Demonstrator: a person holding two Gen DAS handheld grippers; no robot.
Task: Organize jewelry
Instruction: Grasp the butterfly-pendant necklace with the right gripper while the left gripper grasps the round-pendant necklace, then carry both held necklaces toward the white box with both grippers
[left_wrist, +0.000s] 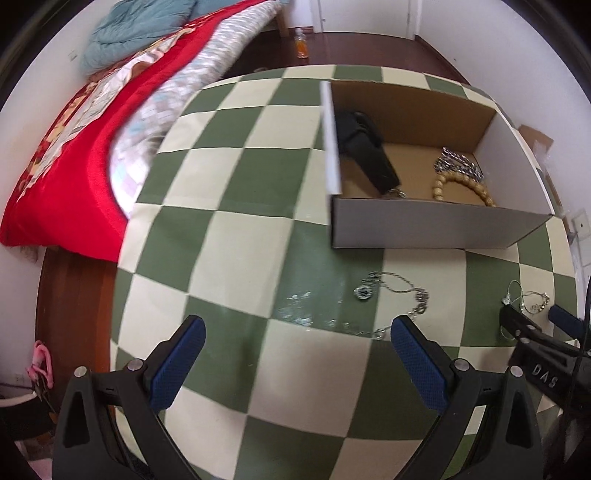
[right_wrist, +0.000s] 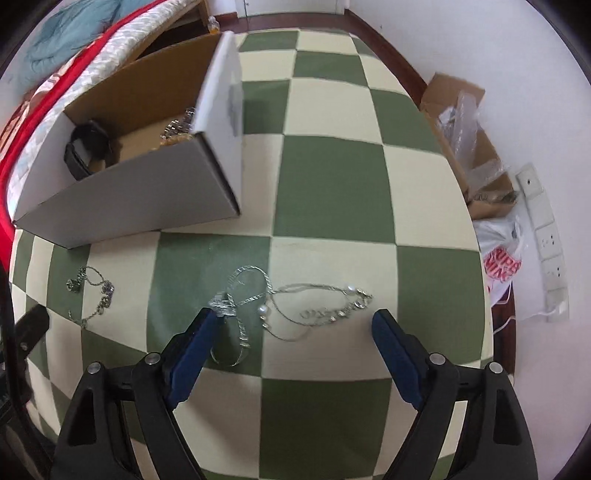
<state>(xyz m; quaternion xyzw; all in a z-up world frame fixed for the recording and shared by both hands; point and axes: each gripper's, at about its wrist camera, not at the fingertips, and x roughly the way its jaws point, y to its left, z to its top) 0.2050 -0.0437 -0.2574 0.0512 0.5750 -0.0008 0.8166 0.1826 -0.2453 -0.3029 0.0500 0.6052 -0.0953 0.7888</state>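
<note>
An open cardboard box (left_wrist: 436, 227) (right_wrist: 129, 199) stands on the green and cream checked table. Inside lie a black watch (left_wrist: 369, 151) (right_wrist: 86, 147), a wooden bead bracelet (left_wrist: 461, 184) and a silver chain (left_wrist: 458, 164). A silver chain necklace (left_wrist: 402, 295) (right_wrist: 94, 295) lies on the table just beyond my open left gripper (left_wrist: 297, 328), near its right finger. A tangle of thin silver necklaces with pearls (right_wrist: 288, 302) (left_wrist: 528, 301) lies between and just beyond the fingers of my open right gripper (right_wrist: 295, 317). Neither gripper holds anything.
A bed with a red cover (left_wrist: 74, 147) and a blue quilt (left_wrist: 136, 26) runs along the table's left side. A cardboard box with plastic wrap (right_wrist: 469, 140), a white bag (right_wrist: 502, 254) and a wall socket strip (right_wrist: 543, 232) sit right of the table. A bottle (left_wrist: 302, 44) stands on the floor.
</note>
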